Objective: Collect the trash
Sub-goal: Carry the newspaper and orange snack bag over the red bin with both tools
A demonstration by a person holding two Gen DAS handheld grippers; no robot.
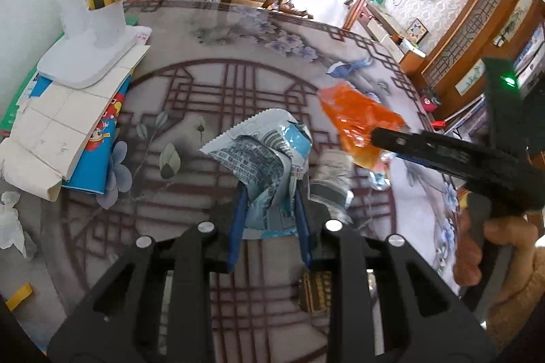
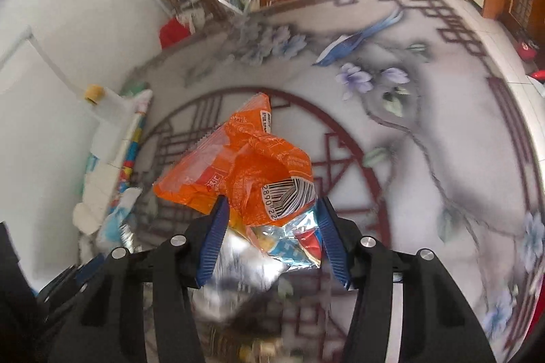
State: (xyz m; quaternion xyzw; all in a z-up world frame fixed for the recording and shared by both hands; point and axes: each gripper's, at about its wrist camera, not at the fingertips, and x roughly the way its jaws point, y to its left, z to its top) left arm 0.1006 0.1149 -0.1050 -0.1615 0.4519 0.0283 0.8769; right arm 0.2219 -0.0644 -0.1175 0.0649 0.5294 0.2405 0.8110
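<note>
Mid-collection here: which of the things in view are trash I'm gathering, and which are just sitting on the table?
Trash for the job:
- blue-and-white wrapper, clamped in the left gripper
- orange wrapper, between the fingers of the right gripper
- crumpled tissue at the table edge, probably

Just lying about:
- stack of cardboard
- white holder

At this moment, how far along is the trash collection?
Midway: nothing shows binned. Left gripper is shut on the blue-white wrapper. The orange wrapper sits in the right gripper. Crumpled tissue and a yellow scrap remain on the table.
</note>
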